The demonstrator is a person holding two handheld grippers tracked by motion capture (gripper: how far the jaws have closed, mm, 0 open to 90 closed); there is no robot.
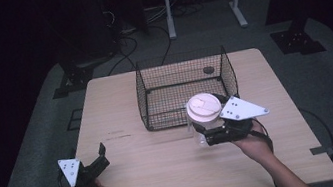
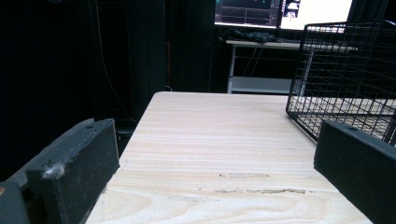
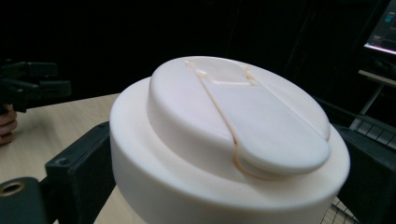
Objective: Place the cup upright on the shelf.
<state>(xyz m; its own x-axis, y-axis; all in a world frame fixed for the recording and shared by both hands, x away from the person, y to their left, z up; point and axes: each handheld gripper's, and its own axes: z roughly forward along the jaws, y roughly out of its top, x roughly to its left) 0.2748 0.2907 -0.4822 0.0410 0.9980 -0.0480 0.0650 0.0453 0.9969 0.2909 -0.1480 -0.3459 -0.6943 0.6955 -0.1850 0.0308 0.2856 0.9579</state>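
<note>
Our left gripper [image 1: 97, 157] is idling well left of the basket [image 1: 185, 89], jaws spread apart over bare table [image 1: 166, 169]. Our right gripper [image 1: 210, 129] is clamping the white-lidded jar [image 1: 202, 110] just at the basket's near right corner.

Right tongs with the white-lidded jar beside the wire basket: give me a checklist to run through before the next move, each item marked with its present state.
1. Right tongs shut on the jar, a jaw on each side in the right gripper view: ok.
2. White lid seated flat on the jar, flap down: ok.
3. Jar over the wire basket: not ok; it is at the near right corner, outside the front wall.
4. Jar lifted off the table: cannot tell.
5. Basket floor free where the jar would go: ok; one small dark thing lies near the back wall.
6. Left tongs open, holding nothing, away from the basket: ok.
</note>
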